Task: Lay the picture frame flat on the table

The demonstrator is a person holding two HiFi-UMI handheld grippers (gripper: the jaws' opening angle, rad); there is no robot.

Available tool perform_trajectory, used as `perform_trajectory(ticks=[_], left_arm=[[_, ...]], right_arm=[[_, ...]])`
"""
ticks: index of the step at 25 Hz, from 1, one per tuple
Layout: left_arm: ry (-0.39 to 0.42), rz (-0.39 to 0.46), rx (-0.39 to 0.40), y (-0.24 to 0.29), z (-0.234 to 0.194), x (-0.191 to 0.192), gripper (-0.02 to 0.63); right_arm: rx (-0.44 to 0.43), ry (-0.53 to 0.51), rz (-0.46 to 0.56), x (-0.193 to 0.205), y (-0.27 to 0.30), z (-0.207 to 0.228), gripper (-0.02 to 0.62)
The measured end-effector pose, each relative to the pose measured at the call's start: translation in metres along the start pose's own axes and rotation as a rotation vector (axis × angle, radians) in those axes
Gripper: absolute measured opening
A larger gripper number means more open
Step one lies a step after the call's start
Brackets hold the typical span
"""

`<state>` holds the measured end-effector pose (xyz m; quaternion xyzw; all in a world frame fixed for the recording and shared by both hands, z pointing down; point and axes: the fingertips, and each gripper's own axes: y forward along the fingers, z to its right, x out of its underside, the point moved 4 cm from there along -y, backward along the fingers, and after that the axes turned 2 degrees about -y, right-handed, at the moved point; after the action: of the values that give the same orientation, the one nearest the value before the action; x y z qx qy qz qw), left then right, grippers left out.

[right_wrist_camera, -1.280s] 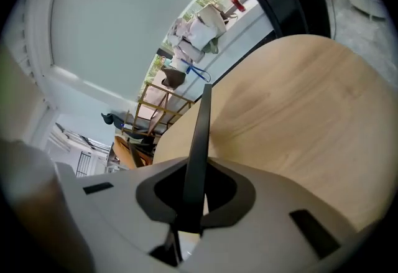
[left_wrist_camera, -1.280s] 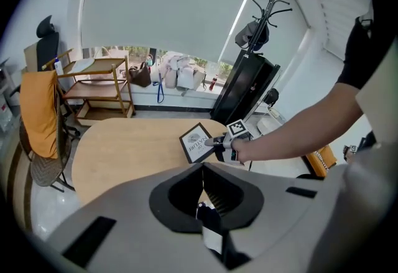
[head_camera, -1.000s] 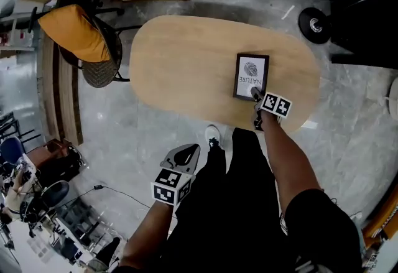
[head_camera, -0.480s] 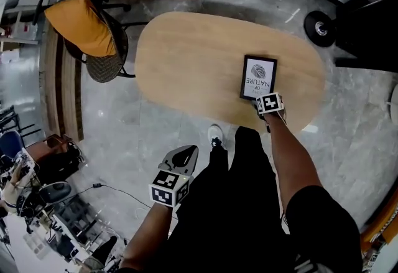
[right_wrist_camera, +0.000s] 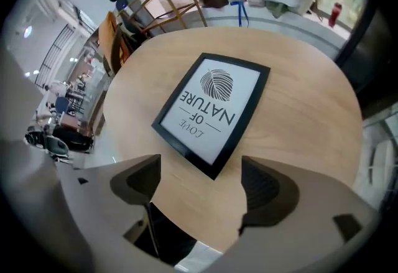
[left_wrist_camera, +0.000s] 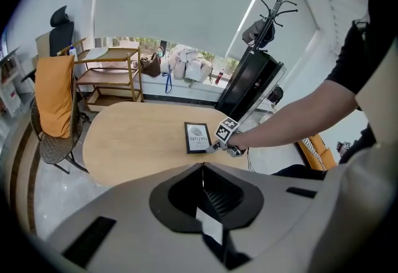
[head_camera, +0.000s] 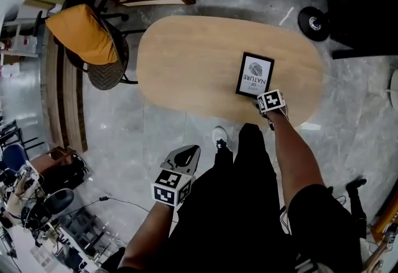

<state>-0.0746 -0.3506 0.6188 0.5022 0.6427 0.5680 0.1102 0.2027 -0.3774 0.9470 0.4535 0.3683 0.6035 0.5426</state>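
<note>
Head view, frame: the picture frame (head_camera: 254, 74) lies flat and face up on the table (head_camera: 186, 60), toward its 3 o'clock end.
Head view, grippers: the right gripper (head_camera: 257, 102) sits just beside the frame's 5 o'clock corner. The left gripper (head_camera: 184, 155) hangs off the table at 7 o'clock.
Left gripper view, fingers: the left gripper (left_wrist_camera: 202, 169) is clenched on nothing, with the frame (left_wrist_camera: 198, 137) far off at 12 o'clock.
Right gripper view, fingers: the right gripper (right_wrist_camera: 202, 181) is spread wide and has let go of the frame (right_wrist_camera: 212, 110).
Right gripper view, handling: probably light, stiff, glazed and breakable. Grip the thin black border, not the face.
Right gripper view, look: black rim, white print, leaf motif, words "LOVE OF NATURE".
</note>
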Motion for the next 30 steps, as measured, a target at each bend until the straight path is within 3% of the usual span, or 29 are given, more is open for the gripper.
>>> perform_trajectory(ticks=[2, 4, 9, 10, 11, 12, 16, 19, 23, 28, 30], left_arm=[[0.009, 0.006, 0.005, -0.003, -0.002, 0.003, 0.005], [0.025, 0.019, 0.016, -0.007, -0.002, 0.007, 0.005], [0.089, 0.096, 0.063, -0.023, 0.003, -0.007, 0.005], [0.104, 0.113, 0.078, -0.026, 0.006, -0.011, 0.005], [0.120, 0.128, 0.093, -0.029, 0.010, -0.015, 0.006], [0.139, 0.141, 0.108, -0.032, 0.014, -0.019, 0.005], [0.225, 0.206, 0.160, -0.050, 0.028, -0.037, 0.005], [0.275, 0.262, 0.209, -0.065, 0.040, -0.046, 0.005], [0.333, 0.285, 0.273, -0.087, 0.062, -0.035, 0.005], [0.380, 0.311, 0.318, -0.106, 0.086, -0.026, 0.005], [0.376, 0.340, 0.321, -0.112, 0.093, -0.027, 0.005]], right_arm=[[0.030, 0.007, 0.029, 0.005, -0.005, 0.001, 0.365], [0.022, 0.100, 0.089, 0.012, -0.015, -0.003, 0.365], [-0.100, 0.311, 0.362, 0.012, -0.081, -0.040, 0.350], [-0.118, 0.318, 0.411, 0.011, -0.102, -0.051, 0.236], [-0.145, 0.316, 0.454, 0.010, -0.124, -0.065, 0.059], [-0.193, 0.310, 0.493, 0.010, -0.148, -0.082, 0.017], [-0.422, 0.313, 0.692, 0.011, -0.258, -0.159, 0.002], [-0.471, 0.285, 0.865, 0.021, -0.335, -0.207, 0.002], [-0.430, 0.212, 0.969, 0.056, -0.399, -0.259, 0.002], [-0.151, 0.029, 0.950, 0.098, -0.424, -0.272, 0.001], [-0.118, 0.036, 0.935, 0.111, -0.425, -0.268, 0.000]])
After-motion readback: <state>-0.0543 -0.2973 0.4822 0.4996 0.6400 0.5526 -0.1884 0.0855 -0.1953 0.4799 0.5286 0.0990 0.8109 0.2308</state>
